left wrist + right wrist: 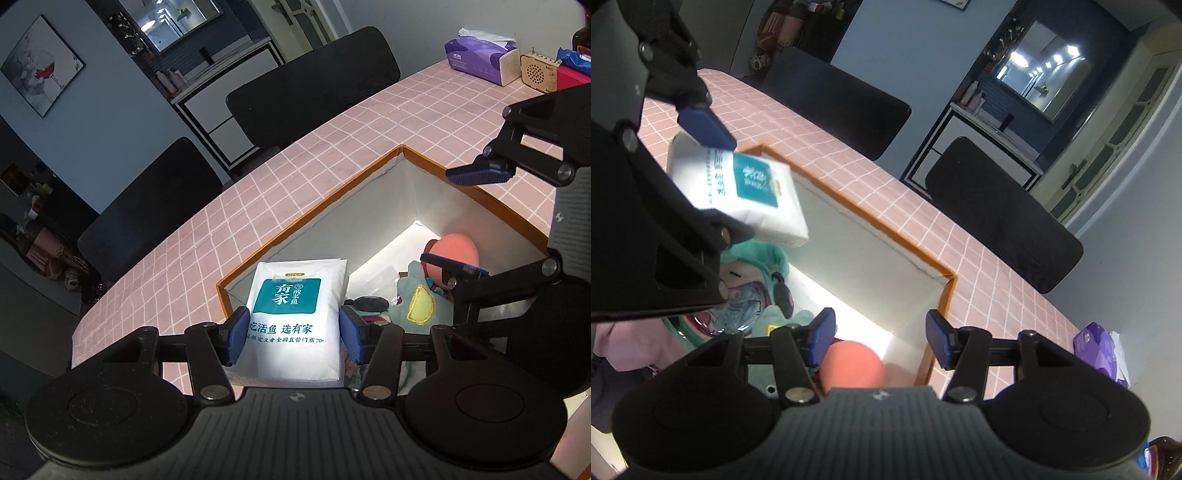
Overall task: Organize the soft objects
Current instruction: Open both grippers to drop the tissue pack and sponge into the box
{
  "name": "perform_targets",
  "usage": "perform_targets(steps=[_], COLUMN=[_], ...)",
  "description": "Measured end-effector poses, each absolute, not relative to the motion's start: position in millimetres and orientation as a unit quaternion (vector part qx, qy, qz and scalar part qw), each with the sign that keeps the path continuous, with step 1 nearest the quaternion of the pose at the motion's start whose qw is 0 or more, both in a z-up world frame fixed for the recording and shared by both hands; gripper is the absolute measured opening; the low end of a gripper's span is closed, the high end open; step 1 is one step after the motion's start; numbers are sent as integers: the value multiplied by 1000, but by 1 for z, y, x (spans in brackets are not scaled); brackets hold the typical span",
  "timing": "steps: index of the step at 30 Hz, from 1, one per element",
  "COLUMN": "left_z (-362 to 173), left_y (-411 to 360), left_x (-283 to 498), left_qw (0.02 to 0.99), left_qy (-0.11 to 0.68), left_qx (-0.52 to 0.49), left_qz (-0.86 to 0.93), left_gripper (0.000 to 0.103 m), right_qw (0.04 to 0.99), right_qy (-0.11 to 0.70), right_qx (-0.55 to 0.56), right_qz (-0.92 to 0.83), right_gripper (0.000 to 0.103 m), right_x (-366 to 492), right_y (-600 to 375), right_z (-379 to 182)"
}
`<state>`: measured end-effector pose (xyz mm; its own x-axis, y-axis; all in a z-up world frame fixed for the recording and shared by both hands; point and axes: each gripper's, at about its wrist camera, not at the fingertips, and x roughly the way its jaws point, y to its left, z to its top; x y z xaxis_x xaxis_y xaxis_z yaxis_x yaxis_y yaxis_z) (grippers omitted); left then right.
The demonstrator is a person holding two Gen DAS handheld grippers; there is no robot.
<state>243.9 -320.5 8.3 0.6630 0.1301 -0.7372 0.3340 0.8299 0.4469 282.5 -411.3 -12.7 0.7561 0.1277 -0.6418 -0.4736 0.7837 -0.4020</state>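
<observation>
Box (373, 206) with the orange rim is sitting on the pink tabletop (258, 206), and soft toys are lying inside it. Left gripper (293, 334) is holding the white tissue pack (295, 314) over the box's near corner, jaws clamped on its sides. Right gripper (881, 338) is hanging over the pink ball (851, 363), jaws apart and holding nothing. Lowering the pack into the bare corner before letting go looks best.

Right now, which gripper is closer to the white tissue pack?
Left. The left gripper has the white tissue pack between its fingers above the box; the right gripper sits apart, over the peach ball.
</observation>
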Motion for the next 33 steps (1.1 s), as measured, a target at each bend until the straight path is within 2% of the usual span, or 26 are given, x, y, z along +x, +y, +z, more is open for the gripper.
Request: perform_targets(steps=[5,13,14,18,26,33], left_z=[5,-1,-1,0,14,37], left_y=[-322,-326,-326,-326,-322,-313], left_x=[245,250,251,248,229,184], left_qw=[864,866,866,868,870,886], left_qy=[414,415,414,413,411,369], left_qx=[275,265,264,258,242,214], left_qz=[-81,-89,-90,-96,-126,-185], left_gripper=[61,67,71,71,71,71], right_qw=[887,888,887,880,887,902], right_qy=[308,312,312,323,349,355], right_qx=[-294,-287,-288,-287,-227,-164], right_qz=[178,181,183,194,201,185], right_gripper=[55,58,58,59,61,62], right_x=[273,256,255,252,240,197], right_y=[-416,-419,-418,-411,-414,-413], right_z=[-8,-10,-11,-17,-12,13])
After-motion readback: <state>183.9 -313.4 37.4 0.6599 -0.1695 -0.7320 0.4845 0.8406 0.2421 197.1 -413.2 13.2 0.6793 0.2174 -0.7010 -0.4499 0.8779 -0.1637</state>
